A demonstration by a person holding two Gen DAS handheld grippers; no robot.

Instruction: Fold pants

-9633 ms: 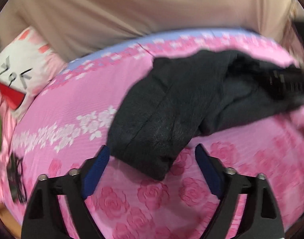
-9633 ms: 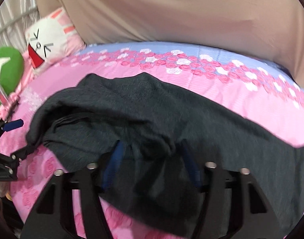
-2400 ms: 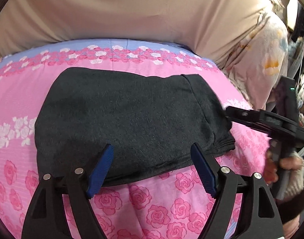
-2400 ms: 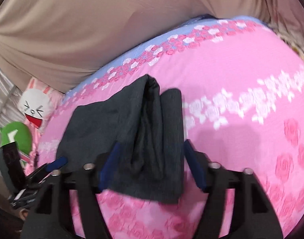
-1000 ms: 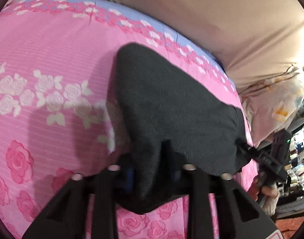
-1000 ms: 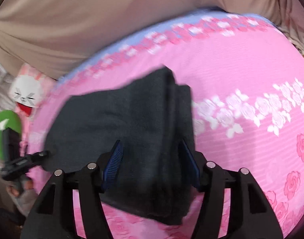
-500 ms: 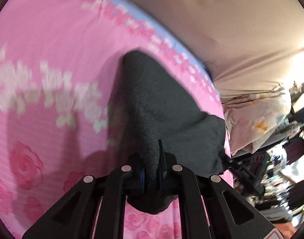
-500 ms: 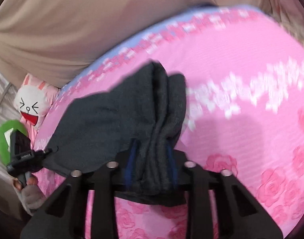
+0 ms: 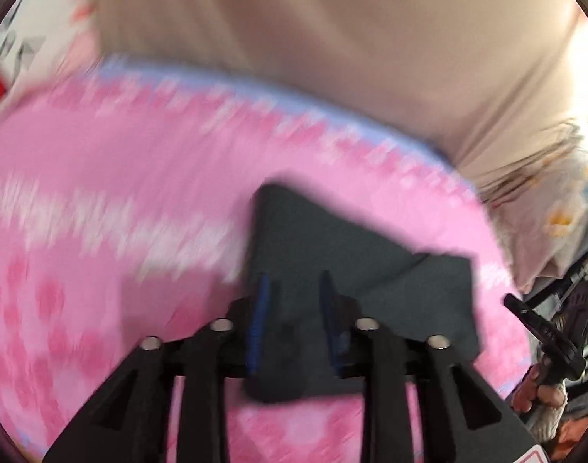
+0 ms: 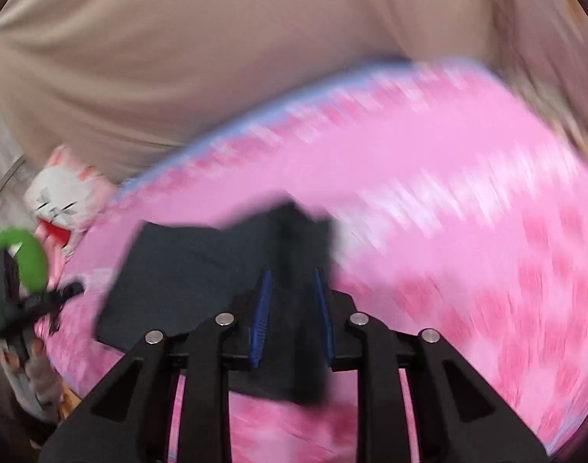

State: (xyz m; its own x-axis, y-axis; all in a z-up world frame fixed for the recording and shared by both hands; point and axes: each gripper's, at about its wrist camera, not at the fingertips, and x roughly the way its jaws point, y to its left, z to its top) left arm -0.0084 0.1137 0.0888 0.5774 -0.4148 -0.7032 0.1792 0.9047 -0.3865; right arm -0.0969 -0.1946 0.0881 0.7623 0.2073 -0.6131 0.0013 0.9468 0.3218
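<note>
The dark grey folded pants (image 9: pixel 355 270) lie on the pink rose bedspread (image 9: pixel 101 200). My left gripper (image 9: pixel 294 293) is shut on the pants' left end, with the blue pads pinching a thick fold. My right gripper (image 10: pixel 292 281) is shut on the pants (image 10: pixel 186 270) at the right end, also on a bunched fold. Both views are blurred by motion. The right gripper shows at the right edge of the left wrist view (image 9: pixel 541 328); the left gripper shows at the left edge of the right wrist view (image 10: pixel 31 301).
A beige curtain (image 10: pixel 217 58) hangs behind the bed. A white rabbit cushion (image 10: pixel 66 200) and a green plush (image 10: pixel 24 258) sit at the bed's left end. A floral pillow (image 9: pixel 556 208) lies at the right end.
Both grippers closed on opposite ends of the folded pants within the last second and are now moving fast with them; the pants look shorter and more bunched than before.
</note>
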